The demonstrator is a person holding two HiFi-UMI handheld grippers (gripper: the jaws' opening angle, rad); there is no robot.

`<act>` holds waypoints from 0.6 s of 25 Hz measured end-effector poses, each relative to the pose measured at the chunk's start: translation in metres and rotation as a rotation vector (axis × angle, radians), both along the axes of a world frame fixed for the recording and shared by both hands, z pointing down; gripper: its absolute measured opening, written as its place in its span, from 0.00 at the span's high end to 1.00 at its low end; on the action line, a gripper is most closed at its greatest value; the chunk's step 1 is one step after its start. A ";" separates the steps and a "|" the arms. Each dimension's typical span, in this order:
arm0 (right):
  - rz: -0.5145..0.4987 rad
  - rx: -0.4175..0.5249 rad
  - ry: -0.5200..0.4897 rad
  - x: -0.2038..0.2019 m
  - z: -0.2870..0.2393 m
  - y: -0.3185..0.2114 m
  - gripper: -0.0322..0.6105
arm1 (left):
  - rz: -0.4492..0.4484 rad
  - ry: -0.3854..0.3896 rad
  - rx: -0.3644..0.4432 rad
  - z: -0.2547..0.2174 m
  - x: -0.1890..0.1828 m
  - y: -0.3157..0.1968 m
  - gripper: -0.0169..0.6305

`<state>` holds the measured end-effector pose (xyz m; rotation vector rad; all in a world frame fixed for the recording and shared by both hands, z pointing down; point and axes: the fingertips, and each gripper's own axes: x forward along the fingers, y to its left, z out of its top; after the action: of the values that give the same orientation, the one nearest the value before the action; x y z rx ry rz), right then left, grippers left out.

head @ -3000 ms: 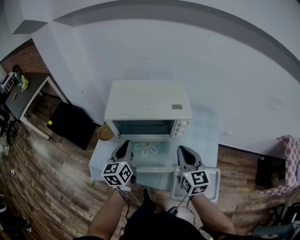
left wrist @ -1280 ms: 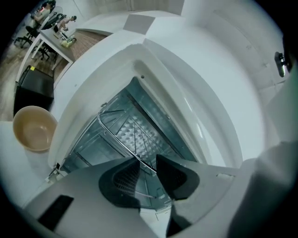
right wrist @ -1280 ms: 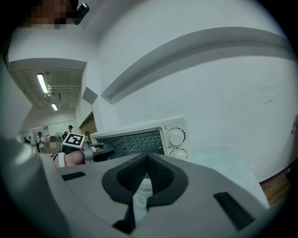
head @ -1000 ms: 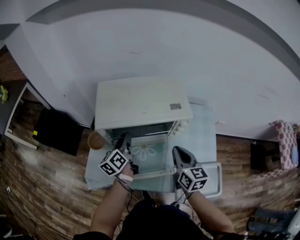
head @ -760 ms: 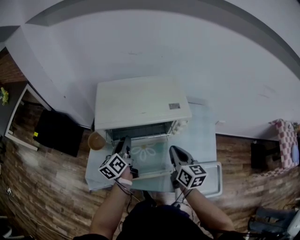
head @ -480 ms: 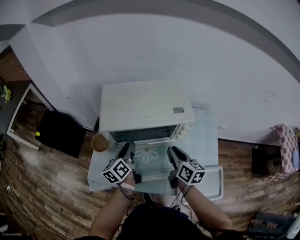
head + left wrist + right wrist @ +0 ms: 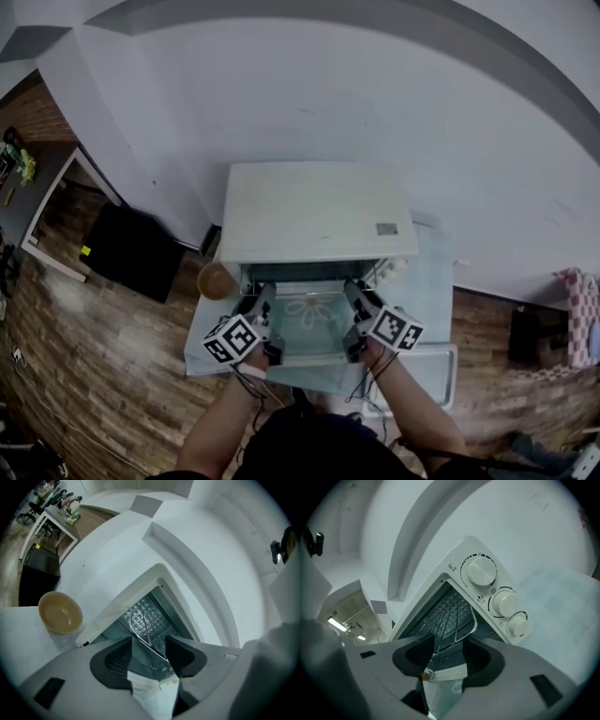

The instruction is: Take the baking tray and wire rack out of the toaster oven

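The white toaster oven (image 7: 317, 217) stands with its glass door (image 7: 314, 323) folded down flat. The wire rack (image 7: 143, 620) (image 7: 452, 613) lies inside the cavity, its front bar showing in the gap of both gripper views. My left gripper (image 7: 262, 298) (image 7: 149, 644) hovers over the door's left side at the oven mouth. My right gripper (image 7: 353, 292) (image 7: 450, 644) is at the right side, beside the knobs (image 7: 501, 603). Both sets of jaws have just been opening, and their pads press on nothing. A pale baking tray (image 7: 442, 370) lies on the table right of the door.
A tan bowl (image 7: 217, 279) (image 7: 60, 613) sits on the table left of the oven. The pale table (image 7: 433, 281) extends to the right of the oven. A black box (image 7: 131, 251) stands on the wood floor at the left. A white wall is behind.
Both grippers have moved from the door's front edge across the glass to the oven mouth. The right gripper has rolled. Both sets of jaws stand wider apart.
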<state>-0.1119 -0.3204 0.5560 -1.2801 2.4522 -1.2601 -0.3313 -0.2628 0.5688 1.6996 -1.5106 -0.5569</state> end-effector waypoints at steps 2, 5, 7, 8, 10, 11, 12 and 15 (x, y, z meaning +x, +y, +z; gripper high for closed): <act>0.000 -0.006 -0.003 -0.001 0.003 -0.005 0.65 | -0.011 0.019 0.016 -0.003 -0.007 -0.003 0.64; -0.002 -0.009 -0.013 -0.006 0.004 -0.012 0.66 | 0.005 0.027 0.031 -0.007 -0.009 -0.012 0.64; -0.002 -0.005 -0.006 -0.008 0.003 -0.015 0.68 | 0.022 0.017 0.030 -0.008 -0.007 -0.018 0.64; -0.002 -0.004 0.004 -0.008 0.003 -0.016 0.70 | 0.027 0.005 0.026 -0.009 -0.006 -0.020 0.64; -0.010 -0.002 0.032 -0.009 0.005 -0.018 0.72 | 0.030 -0.043 0.013 -0.009 -0.007 -0.023 0.69; -0.015 -0.002 0.044 -0.009 0.006 -0.018 0.71 | 0.032 -0.067 0.007 -0.008 -0.008 -0.023 0.74; -0.018 -0.003 0.051 -0.009 0.006 -0.018 0.71 | 0.035 -0.082 0.002 -0.008 -0.008 -0.023 0.75; -0.014 -0.007 0.051 -0.008 0.007 -0.017 0.72 | 0.040 -0.084 -0.001 -0.007 -0.006 -0.023 0.76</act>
<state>-0.1199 -0.3371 0.5625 -1.3156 2.4982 -1.2554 -0.3378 -0.2853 0.5615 1.7677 -1.5316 -0.4684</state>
